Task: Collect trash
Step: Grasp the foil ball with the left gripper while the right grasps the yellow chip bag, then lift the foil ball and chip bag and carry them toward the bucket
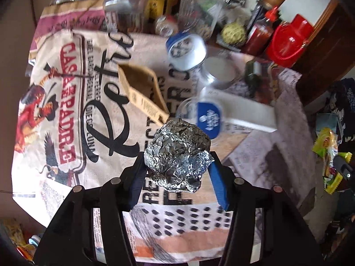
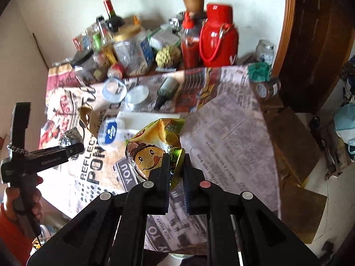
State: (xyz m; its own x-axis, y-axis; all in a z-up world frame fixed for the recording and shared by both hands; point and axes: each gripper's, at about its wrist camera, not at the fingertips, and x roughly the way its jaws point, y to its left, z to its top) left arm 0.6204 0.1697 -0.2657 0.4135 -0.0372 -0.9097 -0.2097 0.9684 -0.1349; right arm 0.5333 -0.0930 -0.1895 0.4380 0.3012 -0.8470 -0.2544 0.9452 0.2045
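Above the newspaper-covered desk (image 2: 233, 119), the left tongs (image 1: 177, 166) pinch a light, crushable crumpled silver foil ball (image 1: 177, 155) across its middle, while the right tongs (image 2: 176, 166) clamp a flimsy, slippery yellow-green snack wrapper (image 2: 153, 148) by its edge.

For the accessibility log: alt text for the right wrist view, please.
The right gripper pinches a yellow snack bag above a newspaper-covered table. At left, the left gripper holds a foil ball; bottles and jars crowd the far edge.
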